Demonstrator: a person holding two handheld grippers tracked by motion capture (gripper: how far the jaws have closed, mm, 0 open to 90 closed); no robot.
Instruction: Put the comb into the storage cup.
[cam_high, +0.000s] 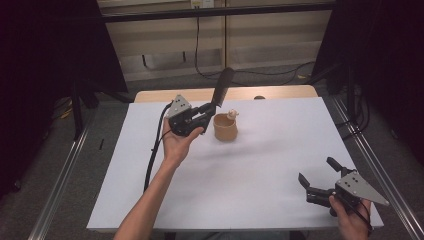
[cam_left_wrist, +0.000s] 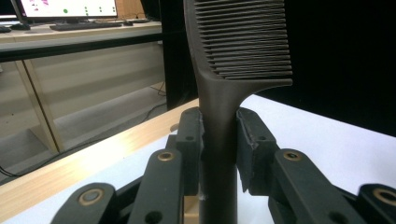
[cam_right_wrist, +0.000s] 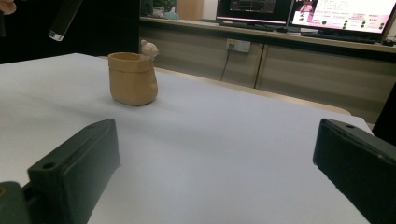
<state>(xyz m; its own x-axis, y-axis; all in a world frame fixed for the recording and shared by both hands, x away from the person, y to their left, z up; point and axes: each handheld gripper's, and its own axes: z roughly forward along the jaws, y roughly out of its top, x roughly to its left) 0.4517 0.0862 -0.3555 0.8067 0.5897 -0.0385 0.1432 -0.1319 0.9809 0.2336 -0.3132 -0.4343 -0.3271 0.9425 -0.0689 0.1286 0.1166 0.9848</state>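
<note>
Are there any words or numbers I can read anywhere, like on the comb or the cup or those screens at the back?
Comb: no writing on it.
Tan cup: no writing on it.
Monitors at the back: coloured patches and lines of text, too small and blurred to read.
Monitor in the left gripper view: coloured dots and marks, too blurred to read.
Nothing in these pictures can be read.

The high view looks forward and down over the whole white table (cam_high: 260, 165). The left gripper view sits close behind its jaws, facing up along a black comb (cam_left_wrist: 233, 56). The right gripper view skims low across the table — sharing the tan pot (cam_right_wrist: 132, 78) with the high view.
</note>
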